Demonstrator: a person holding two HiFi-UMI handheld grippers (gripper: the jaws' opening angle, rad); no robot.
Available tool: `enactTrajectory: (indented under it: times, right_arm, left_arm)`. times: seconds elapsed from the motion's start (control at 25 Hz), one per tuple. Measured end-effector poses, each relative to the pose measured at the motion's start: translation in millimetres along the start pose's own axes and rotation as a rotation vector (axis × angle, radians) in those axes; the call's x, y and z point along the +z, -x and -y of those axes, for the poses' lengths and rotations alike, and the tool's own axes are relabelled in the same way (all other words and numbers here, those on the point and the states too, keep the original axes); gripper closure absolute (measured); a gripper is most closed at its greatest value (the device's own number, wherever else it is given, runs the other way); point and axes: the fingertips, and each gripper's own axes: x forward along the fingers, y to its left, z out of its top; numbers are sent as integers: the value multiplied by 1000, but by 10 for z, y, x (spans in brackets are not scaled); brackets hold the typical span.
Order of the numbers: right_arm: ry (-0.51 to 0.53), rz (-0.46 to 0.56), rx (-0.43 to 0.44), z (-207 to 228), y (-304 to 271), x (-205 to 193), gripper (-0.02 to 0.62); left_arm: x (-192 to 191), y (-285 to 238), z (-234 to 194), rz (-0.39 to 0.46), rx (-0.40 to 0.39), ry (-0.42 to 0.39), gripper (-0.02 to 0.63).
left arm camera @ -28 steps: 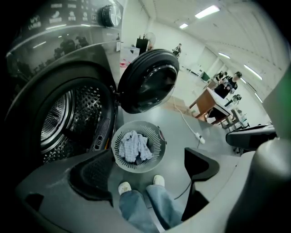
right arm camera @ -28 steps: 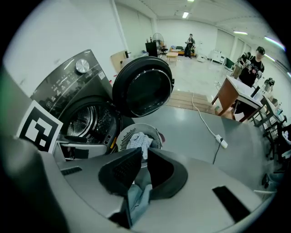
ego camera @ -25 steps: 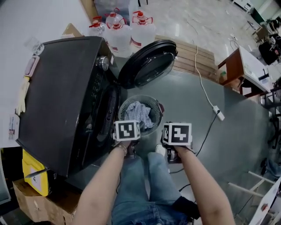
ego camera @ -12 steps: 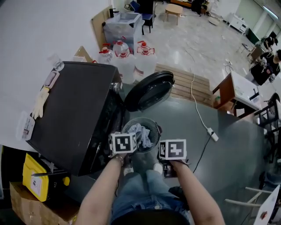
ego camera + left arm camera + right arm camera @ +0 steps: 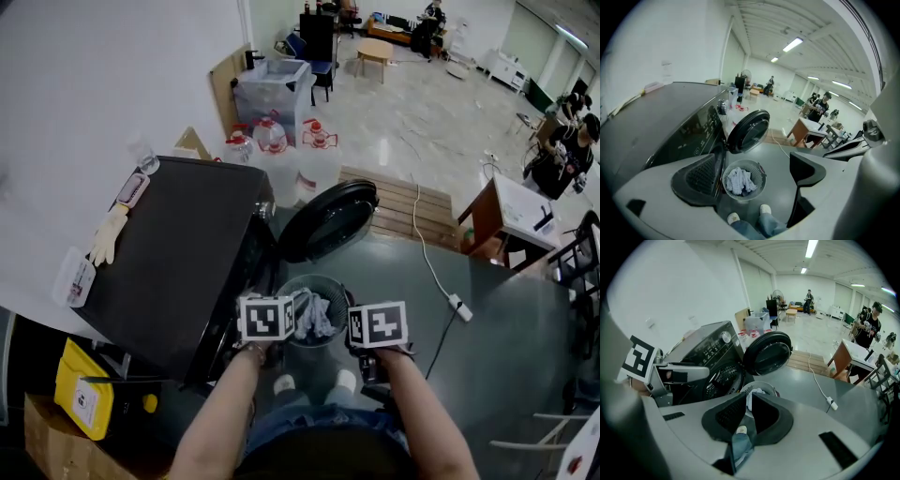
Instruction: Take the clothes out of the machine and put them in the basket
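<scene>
The dark washing machine (image 5: 169, 253) stands at left with its round door (image 5: 328, 220) swung open. On the floor in front of it a grey mesh basket (image 5: 330, 286) holds pale blue-white clothes (image 5: 314, 314). Both grippers hover high above the basket, each showing only its marker cube in the head view. My left gripper (image 5: 750, 176) is open wide with nothing between its jaws; the basket (image 5: 761, 171) and clothes (image 5: 739, 180) lie far below it. My right gripper (image 5: 749, 414) is shut and empty, and only a thin slit shows the clothes (image 5: 757, 392) below.
Water jugs (image 5: 272, 141) and a wooden pallet (image 5: 412, 202) sit behind the machine. A white power strip (image 5: 457, 307) trails its cable across the grey floor. A wooden table (image 5: 506, 216) stands at right. A glove (image 5: 108, 234) lies on the machine's top. The person's shoes (image 5: 286, 384) are near the basket.
Both grippers have risen away from the basket, and the head view has lifted and pulled back, so basket and machine look smaller. Neither gripper's jaws have changed.
</scene>
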Motion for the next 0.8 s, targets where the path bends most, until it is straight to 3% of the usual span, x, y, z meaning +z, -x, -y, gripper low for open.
enactTrajectory:
  times: [0.32, 0.6, 0.8]
  right_arm:
    - [33, 125, 28, -125, 181, 384, 555]
    - [59, 360, 56, -51, 646, 1004, 555]
    - [114, 530, 48, -45, 1076, 1451, 555]
  left_arm:
    - [416, 259, -132, 95, -2, -43, 109]
    - [932, 624, -129, 268, -54, -54, 109]
    - [1408, 936, -30, 415, -85, -133, 109]
